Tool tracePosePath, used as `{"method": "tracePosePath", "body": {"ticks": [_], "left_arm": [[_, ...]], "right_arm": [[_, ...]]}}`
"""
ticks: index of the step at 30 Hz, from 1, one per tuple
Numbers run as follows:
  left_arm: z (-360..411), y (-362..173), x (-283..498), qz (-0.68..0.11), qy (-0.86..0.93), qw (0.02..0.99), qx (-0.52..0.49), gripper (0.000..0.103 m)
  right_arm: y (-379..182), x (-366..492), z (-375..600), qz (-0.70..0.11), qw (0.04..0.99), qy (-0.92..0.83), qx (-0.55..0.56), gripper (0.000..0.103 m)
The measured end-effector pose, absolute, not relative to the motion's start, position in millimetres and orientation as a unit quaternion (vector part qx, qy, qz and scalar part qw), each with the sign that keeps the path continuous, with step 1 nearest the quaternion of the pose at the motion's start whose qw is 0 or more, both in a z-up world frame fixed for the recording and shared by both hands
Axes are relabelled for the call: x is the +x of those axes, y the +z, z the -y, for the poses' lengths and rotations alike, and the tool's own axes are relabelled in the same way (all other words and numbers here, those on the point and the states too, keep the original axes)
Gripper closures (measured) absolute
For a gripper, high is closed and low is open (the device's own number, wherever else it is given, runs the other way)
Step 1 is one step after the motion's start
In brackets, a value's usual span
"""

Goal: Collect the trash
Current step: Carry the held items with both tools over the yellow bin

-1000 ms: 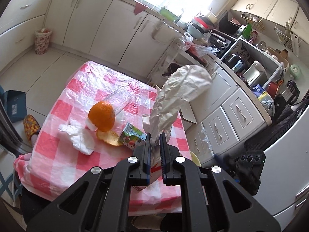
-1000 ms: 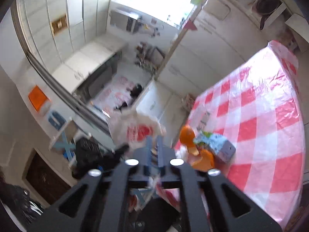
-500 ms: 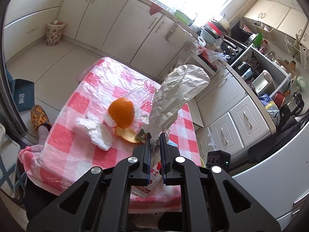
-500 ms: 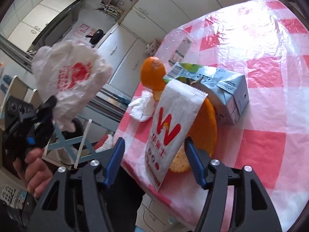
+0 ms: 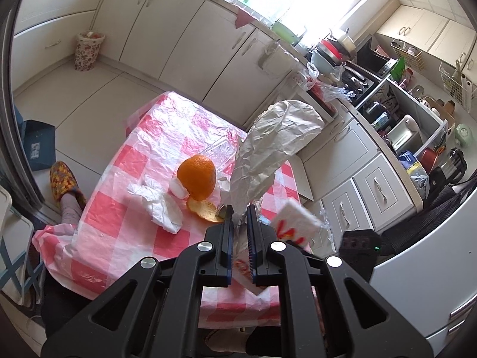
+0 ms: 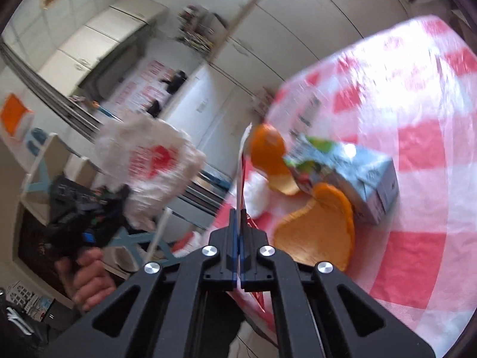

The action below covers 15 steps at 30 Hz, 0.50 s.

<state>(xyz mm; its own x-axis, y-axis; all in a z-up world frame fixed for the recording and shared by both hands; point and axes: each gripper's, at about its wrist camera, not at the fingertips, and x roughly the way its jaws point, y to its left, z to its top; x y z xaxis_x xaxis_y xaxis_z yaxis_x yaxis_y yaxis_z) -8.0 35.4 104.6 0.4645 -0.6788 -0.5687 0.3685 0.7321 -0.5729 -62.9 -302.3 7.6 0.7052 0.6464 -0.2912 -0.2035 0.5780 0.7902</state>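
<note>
Pinching a white wrapper edge-on, the right gripper, its jaws just closed, lifts it at the checked table's edge, while the left gripper clamps a plastic bag beside the orange and juice carton.

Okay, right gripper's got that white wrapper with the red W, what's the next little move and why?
Probably carry the wrapper over to the plastic bag in the left gripper. The right gripper, whose jaws have just been closing, is shut on it at the table edge, the bag close alongside.
</note>
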Motion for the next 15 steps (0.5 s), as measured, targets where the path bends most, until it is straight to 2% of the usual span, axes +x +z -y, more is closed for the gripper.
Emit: {"method": "tracePosePath", "body": {"ticks": [8,11,15], "left_arm": [[19.5,119.0,-6.3,-0.412,-0.359,0.821,-0.163,0.095],[67.1,118.1,-9.3,-0.421,-0.395,0.803,-0.151,0.095],[154.1,109.2,-17.7,-0.435,-0.445,0.772,-0.128,0.095]], "right_arm": [[44.2,-138.7,409.2,-0.19,0.882,0.136,0.408,0.101],[44.0,-159.2,458.8,-0.204,0.891,0.041,0.404,0.101],[27.1,-172.6,516.7,-0.262,0.885,-0.083,0.375,0.101]]}}
